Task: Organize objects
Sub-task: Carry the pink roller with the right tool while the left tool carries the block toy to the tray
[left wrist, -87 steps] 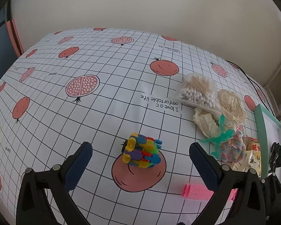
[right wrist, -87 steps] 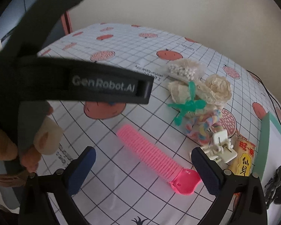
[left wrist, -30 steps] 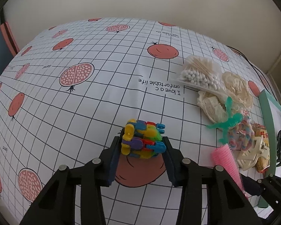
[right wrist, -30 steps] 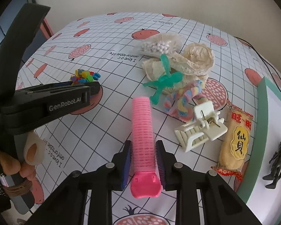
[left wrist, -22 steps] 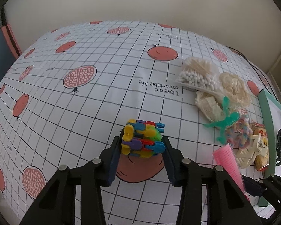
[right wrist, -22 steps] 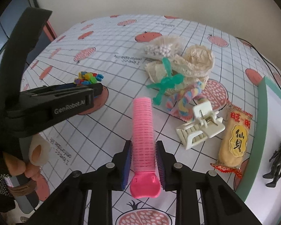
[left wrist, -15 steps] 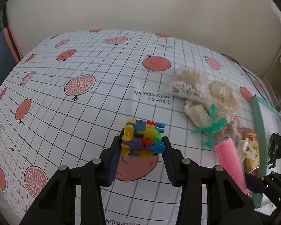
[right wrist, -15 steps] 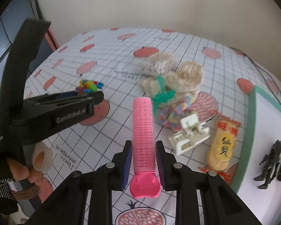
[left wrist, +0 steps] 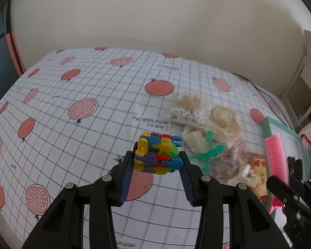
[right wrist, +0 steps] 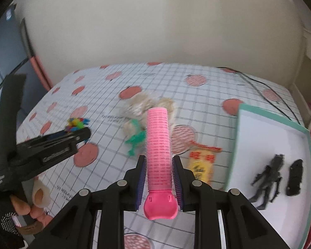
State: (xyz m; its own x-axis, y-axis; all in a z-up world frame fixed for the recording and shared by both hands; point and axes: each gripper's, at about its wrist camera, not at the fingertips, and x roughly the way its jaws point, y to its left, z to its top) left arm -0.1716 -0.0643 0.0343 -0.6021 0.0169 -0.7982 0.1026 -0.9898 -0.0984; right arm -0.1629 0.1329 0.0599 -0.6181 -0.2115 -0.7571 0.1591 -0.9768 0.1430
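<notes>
My right gripper [right wrist: 158,178] pinches the long pink plastic hair roller [right wrist: 158,145] near its flat end. The roller points straight out along the fingers. The white tray with the green rim [right wrist: 237,145] lies to the right of it, close by, so I think the right hand goes there next. My left gripper [left wrist: 158,167] squeezes the little block toy of many colours [left wrist: 158,154] and is farther from the tray. A moment ago both things sat low over the checked cloth with red fruit [left wrist: 83,137]. Now both are lifted up higher, and the roller has swung toward the tray.
</notes>
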